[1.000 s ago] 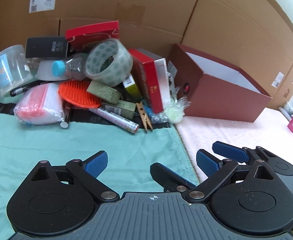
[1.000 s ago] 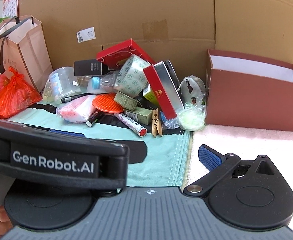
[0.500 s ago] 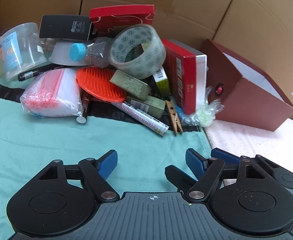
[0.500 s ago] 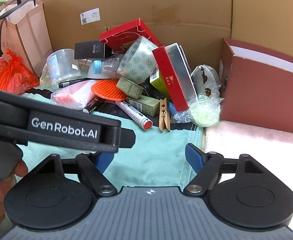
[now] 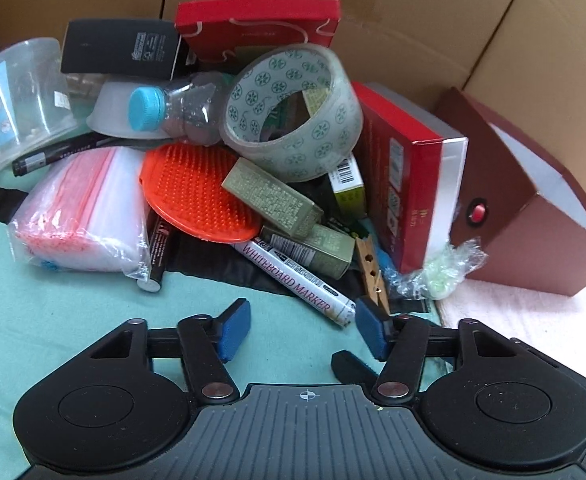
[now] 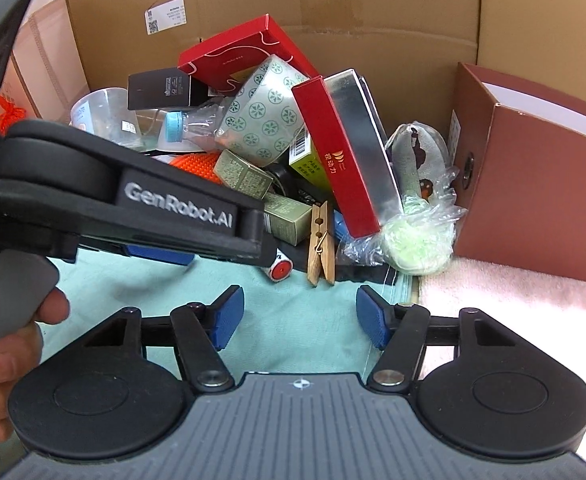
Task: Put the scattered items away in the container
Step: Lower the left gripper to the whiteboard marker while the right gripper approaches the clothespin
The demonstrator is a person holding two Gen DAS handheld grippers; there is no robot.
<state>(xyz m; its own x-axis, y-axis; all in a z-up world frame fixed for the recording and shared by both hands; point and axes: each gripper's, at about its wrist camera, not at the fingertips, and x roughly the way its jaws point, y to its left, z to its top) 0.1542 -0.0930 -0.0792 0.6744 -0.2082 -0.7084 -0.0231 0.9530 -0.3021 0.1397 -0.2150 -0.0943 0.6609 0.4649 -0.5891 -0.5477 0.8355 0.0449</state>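
A heap of items lies against cardboard walls: a tape roll [image 5: 293,112], an orange brush [image 5: 197,196], a whiteboard marker [image 5: 299,276], a wooden clothespin [image 5: 371,270], a zip bag [image 5: 81,212], a red box [image 5: 409,176] and olive boxes [image 5: 273,198]. The dark red container [image 5: 529,204] stands at the right, open. My left gripper [image 5: 301,326] is open and empty, just before the marker's end. My right gripper [image 6: 297,316] is open and empty, short of the clothespin [image 6: 321,240]. The left gripper's body [image 6: 141,200] crosses the right wrist view.
Teal cloth [image 5: 53,320] covers the near surface and a pink towel [image 6: 513,312] lies right of it, under the container [image 6: 533,184]. A clear plastic cup [image 5: 17,96], a bottle [image 5: 173,108] and a black box [image 5: 121,50] sit at the heap's back left.
Both grippers have moved forward toward the heap, which now looks much closer. The left gripper has come up to the marker. Both stayed open.
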